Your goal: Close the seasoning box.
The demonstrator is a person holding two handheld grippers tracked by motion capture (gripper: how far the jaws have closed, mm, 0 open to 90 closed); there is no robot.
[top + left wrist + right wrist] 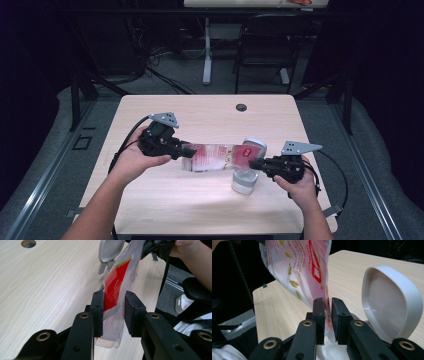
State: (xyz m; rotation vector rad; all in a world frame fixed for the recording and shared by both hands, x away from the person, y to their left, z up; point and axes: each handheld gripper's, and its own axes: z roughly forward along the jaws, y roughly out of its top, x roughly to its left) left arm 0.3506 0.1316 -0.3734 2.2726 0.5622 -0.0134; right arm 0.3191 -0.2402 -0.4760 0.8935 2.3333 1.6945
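A clear plastic bag (212, 156) with a red label hangs stretched above the table between both grippers. My left gripper (187, 150) is shut on the bag's bottom end (116, 282), its pads (98, 312) against the film. My right gripper (255, 163) is at the other end, with the bag's thin edge (297, 267) between its pads (319, 320) and a small gap showing. That end hangs over a white container (245, 181) holding white grains (332, 351). The container's flip lid (392, 302) stands open.
The pale wooden table (200, 115) has a round cable hole (241, 107) near its far edge. Behind the table are a dark chair (265, 45) and a desk leg. Cables trail from both grippers off the table's sides.
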